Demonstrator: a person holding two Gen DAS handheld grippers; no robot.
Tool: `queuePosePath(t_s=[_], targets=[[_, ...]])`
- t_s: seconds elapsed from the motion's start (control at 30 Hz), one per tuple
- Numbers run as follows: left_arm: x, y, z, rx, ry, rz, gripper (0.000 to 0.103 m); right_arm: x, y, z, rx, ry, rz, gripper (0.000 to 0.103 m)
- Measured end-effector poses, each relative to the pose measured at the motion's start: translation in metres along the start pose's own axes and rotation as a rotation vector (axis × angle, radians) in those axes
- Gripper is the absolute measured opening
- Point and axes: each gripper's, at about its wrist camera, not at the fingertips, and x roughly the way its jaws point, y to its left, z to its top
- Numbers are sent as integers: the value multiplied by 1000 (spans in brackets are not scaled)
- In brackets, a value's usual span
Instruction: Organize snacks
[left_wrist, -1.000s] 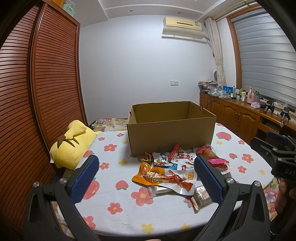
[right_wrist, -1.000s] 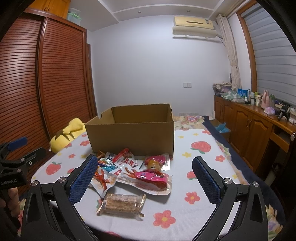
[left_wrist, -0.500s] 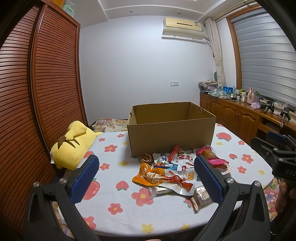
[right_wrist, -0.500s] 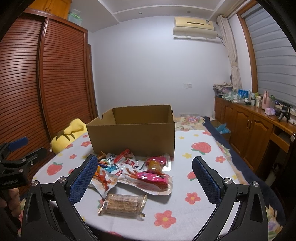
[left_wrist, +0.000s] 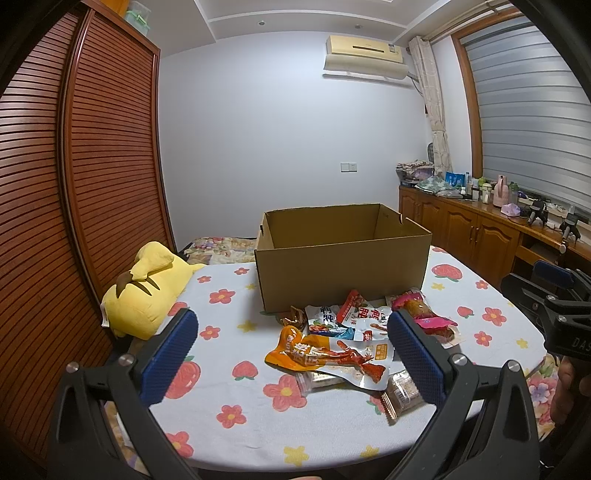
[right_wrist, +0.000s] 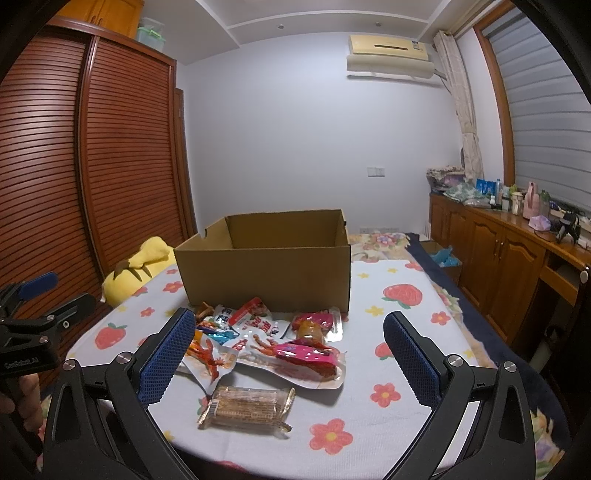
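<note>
While both grippers hang above the near edge of the table (left_wrist: 229, 435), their blue-padded fingers are spread wide and hold nothing. The left gripper (left_wrist: 291, 354) points toward the orange chicken-feet packet (left_wrist: 325, 354), which lies at the front of the snack pile, and the right gripper (right_wrist: 288, 354) points toward the wafer biscuit pack (right_wrist: 245, 404), the nearest item in its view.

The snacks lie in a loose heap on a white tablecloth printed with flowers and strawberries, just in front of the open cardboard box (left_wrist: 343, 266), at 12 o'clock from both grippers. In the right wrist view, a pink sausage packet (right_wrist: 306, 350) overlaps a clear-edged pouch in the middle of the heap, with a red-and-white packet (right_wrist: 255, 314) behind it near the box wall. A small blue-and-white sachet (left_wrist: 325, 317) sits beside that red packet in the left wrist view. The visible part of the box interior looks empty.

At 10 o'clock from the left gripper, a yellow plush toy (left_wrist: 147, 295) rests at the table's edge, against the slatted wooden wardrobe (left_wrist: 74, 184). At 2 o'clock, a wooden sideboard (right_wrist: 517, 266) carries bottles and clutter under the window blind.
</note>
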Motion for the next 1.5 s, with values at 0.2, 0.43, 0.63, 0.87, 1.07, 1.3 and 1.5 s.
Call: queuePosePath(t_s=[0.2,0.43,0.63,0.87,1.07,1.3,1.5], targets=[[0,0,0,0,0,0,103,1,4,0,-1,0,0,103],[0,0,0,0,-1,1,103,-1,8,3,-3,-2,3,103],[-1,-1,1,0,2,0,103,-1,9,3,-4,0,5,103],[5,2,-5,2,23,-1,103,5,14,1,-13,25,17,103],[19,9,-19,-14,60,0,103,19,16,-7,-47,66,36,103],[37,18,-34,-33,107,-30,103,44,18,-22,-94,161,97,97],[49,19,-43,-30,142,-49,103,68,22,-42,-102,282,181,95]])
